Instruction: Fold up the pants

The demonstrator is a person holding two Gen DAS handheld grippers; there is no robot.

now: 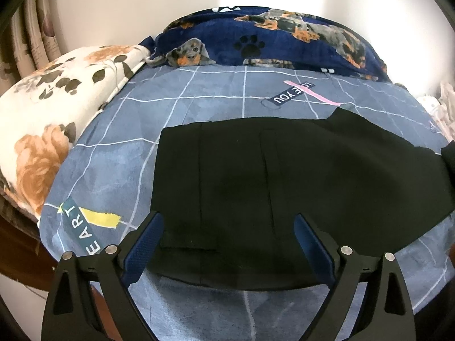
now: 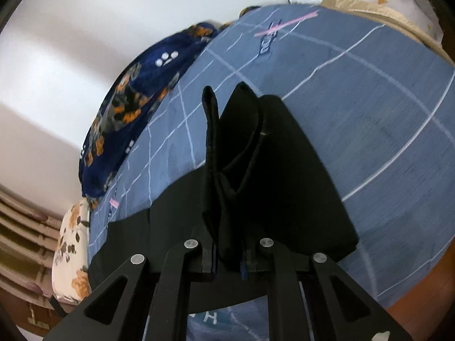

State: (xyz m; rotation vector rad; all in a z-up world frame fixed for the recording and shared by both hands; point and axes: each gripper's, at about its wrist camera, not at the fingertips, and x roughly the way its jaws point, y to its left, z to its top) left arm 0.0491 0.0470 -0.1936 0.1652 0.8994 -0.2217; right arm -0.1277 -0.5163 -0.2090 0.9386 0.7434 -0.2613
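The right gripper [image 2: 229, 251] is pinching a bunched end of the pants [image 1: 284, 176], lifting it; their length is stretching toward the spread-open left gripper [image 1: 227, 236] hovering over the flat end.

A home bedroom: bed sheet [image 1: 142, 147], floral pillow [image 1: 57, 108], dog-print blanket [image 1: 256, 34], curtain [image 1: 37, 31].

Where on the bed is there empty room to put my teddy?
Bare sheet lies between the black pants and the dog-print blanket, and left of the pants beside the floral pillow. The middle is crowded by pants, which the right hand-held gripper grips.
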